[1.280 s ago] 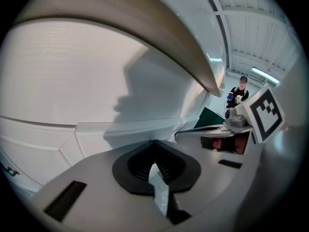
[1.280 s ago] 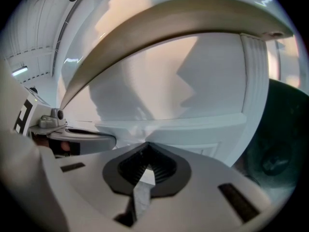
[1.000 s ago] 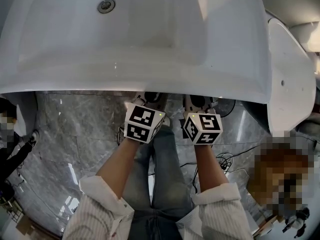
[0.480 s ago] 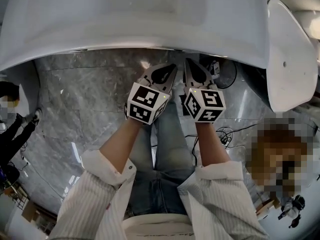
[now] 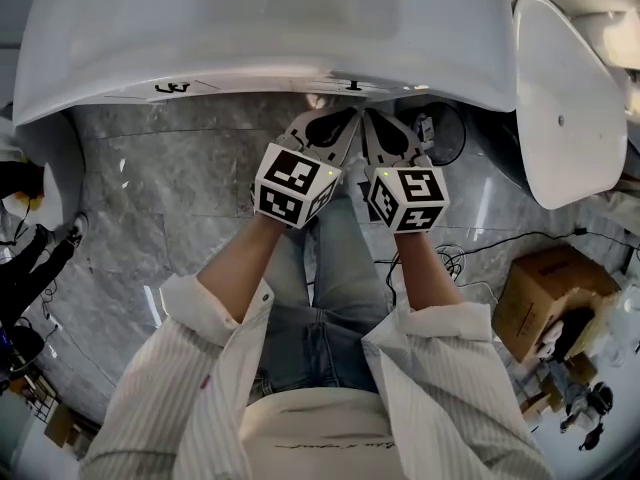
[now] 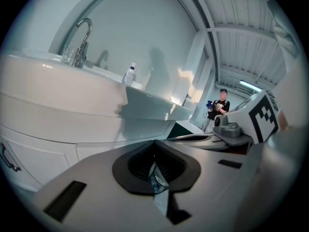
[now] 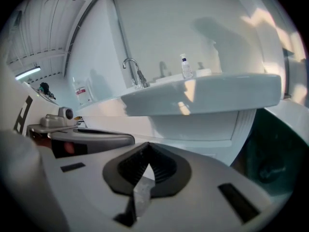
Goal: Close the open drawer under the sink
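The white sink [image 5: 270, 38] fills the top of the head view. Just under its front rim a thin white strip of the drawer front [image 5: 250, 90] shows, with two small black handles on it. My left gripper [image 5: 338, 120] and right gripper [image 5: 368, 120] sit side by side, tips close to that strip near its right handle. Both are shut with nothing between their jaws. In the left gripper view the left gripper [image 6: 155, 144] points at the white cabinet front [image 6: 43, 149]. In the right gripper view the right gripper [image 7: 147, 146] points at the drawer front [image 7: 193, 128] below the sink.
A white toilet [image 5: 565, 108] stands to the right of the sink. A cardboard box [image 5: 545, 288] and cables lie on the marble floor at the right. A person [image 5: 20, 258] stands at the far left. A tap [image 7: 133, 71] and a bottle [image 7: 184, 65] sit on the sink.
Both grippers have come out from under the sink rim and now sit lower in the head view. The drawer's thin strip with handles has come into view.
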A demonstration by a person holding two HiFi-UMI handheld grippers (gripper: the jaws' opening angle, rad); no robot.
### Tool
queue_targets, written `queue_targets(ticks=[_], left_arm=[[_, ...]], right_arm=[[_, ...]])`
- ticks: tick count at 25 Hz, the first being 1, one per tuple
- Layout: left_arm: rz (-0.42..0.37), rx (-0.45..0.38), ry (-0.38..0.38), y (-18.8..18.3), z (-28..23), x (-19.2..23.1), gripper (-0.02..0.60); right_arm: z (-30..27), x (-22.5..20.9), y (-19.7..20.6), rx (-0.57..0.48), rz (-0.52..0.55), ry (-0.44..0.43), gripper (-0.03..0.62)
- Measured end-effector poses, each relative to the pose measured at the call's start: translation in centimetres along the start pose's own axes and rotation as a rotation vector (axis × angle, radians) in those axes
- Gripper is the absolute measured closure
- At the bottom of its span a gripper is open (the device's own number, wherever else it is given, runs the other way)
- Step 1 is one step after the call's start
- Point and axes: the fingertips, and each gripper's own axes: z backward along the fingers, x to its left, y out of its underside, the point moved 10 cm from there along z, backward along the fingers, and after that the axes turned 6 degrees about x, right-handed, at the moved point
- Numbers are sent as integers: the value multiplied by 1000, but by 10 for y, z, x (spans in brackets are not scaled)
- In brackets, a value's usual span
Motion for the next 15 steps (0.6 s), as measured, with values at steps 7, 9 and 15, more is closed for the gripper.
queue_targets(ticks=[7, 9, 15], left_arm=[[-14, -15, 11, -5, 33, -20, 566], [-15, -31, 7, -10, 44, -25, 566], [-15, -89, -31, -32, 75, -40, 566]], right_arm=[[32, 26, -14, -29, 67, -42, 585], [43, 31, -22, -51, 89, -46, 584], [75, 46, -47, -127, 115, -60, 585]])
